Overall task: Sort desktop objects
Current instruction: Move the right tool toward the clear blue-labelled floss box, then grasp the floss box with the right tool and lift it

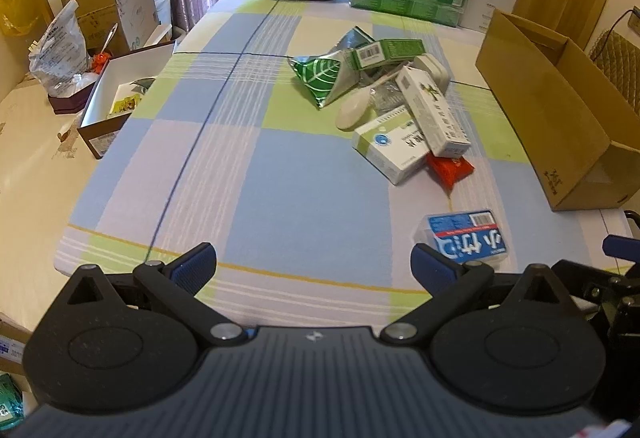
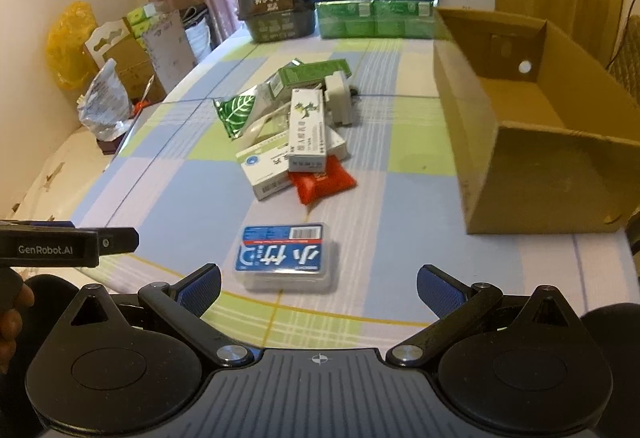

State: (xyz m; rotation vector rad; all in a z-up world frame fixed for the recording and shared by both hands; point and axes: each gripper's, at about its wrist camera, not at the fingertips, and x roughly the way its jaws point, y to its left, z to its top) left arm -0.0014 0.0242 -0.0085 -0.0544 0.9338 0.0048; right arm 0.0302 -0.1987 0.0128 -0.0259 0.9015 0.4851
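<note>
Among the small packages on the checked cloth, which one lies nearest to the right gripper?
The clear plastic case with the blue label: it lies alone just ahead of the open right gripper, apart from the pile of boxes and packets farther up the cloth.

Right gripper (image 2: 318,290): jaws wide apart, nothing between them, above the near edge of the checked tablecloth (image 2: 168,194).
Blue-labelled clear case (image 2: 282,256): flat, just beyond the fingers.
Pile: red packet (image 2: 324,184), white medicine boxes (image 2: 306,128), green leaf-print pouch (image 2: 234,112), mid-table.
Cardboard box (image 2: 520,142): open, at the right edge.
Left gripper (image 2: 68,244): its side at the left; grip state hidden.
</note>
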